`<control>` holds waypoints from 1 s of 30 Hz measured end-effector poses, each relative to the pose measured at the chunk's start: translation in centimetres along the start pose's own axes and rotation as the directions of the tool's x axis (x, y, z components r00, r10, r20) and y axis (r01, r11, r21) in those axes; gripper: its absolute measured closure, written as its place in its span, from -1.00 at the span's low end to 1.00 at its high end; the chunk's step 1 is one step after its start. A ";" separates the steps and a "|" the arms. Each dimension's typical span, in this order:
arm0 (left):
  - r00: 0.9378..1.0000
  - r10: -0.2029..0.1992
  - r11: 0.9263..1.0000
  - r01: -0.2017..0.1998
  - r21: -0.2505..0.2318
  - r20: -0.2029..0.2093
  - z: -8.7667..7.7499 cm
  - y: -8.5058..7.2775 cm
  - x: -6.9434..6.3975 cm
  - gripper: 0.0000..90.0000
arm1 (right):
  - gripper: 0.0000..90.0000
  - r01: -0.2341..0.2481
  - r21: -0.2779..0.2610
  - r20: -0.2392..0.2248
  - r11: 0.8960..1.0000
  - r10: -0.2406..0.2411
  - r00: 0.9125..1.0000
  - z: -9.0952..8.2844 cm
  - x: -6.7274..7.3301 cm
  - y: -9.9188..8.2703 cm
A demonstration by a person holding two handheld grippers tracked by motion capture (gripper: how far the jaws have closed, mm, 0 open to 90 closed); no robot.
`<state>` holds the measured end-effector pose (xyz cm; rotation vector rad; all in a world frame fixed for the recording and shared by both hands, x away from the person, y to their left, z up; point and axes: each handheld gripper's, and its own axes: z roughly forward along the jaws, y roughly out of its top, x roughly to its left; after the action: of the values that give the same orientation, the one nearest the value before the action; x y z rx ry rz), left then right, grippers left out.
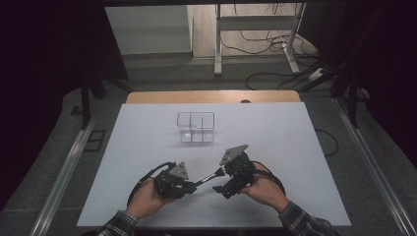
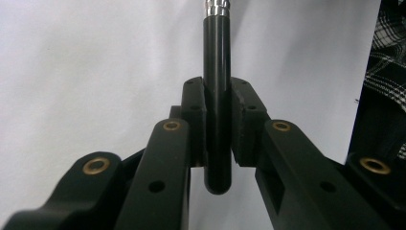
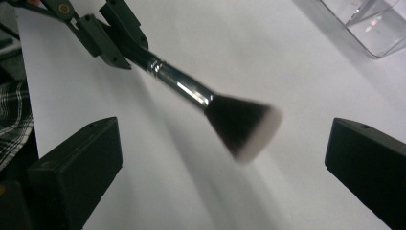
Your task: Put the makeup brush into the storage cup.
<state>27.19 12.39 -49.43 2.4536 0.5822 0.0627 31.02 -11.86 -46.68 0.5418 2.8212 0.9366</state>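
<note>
A makeup brush [image 1: 210, 175] with a black handle, a silver ferrule and dark bristles hangs just above the white table. My left gripper [image 1: 193, 185] is shut on its handle [image 2: 218, 91], which stands upright between the jaws [image 2: 218, 103]. My right gripper [image 1: 220, 183] is open, its two black pads [image 3: 79, 160] wide apart. The brush head [image 3: 242, 125] floats between and ahead of them without touching either. In the right gripper view the left gripper [image 3: 107, 36] shows at the top left, clamped on the handle end.
A clear plastic organizer box [image 1: 195, 127] with dividers stands mid-table, beyond both grippers; its corner [image 3: 368, 26] shows at the top right. A white sheet [image 1: 275, 147] covers the table. A plaid sleeve [image 2: 388, 43] is at the right edge.
</note>
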 end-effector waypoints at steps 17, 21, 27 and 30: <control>0.998 -0.063 0.994 0.065 -0.092 0.021 -1.1 -0.6 0.2 0.75 | -1.00 -0.104 -0.096 -0.006 0.990 0.104 0.995 -0.5 0.1 -2.6; 0.997 -0.073 0.991 0.075 -0.109 0.026 -1.3 -0.6 0.3 0.75 | -1.00 -0.162 -0.127 -0.027 0.979 0.160 0.987 -0.7 -0.1 -3.1; 0.997 -0.077 0.987 0.080 -0.138 0.030 -1.4 -0.5 0.2 0.75 | -1.00 -0.244 -0.164 -0.084 0.956 0.233 0.969 -1.1 -0.2 -3.1; 0.996 -0.078 0.985 0.082 -0.153 0.032 -1.4 -0.4 0.0 0.75 | -1.00 -0.274 -0.177 -0.105 0.945 0.259 0.960 -1.1 -0.2 -3.2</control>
<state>26.79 13.44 -48.50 2.2753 0.6402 0.0417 30.04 -14.91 -47.67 0.8944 2.7293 1.2879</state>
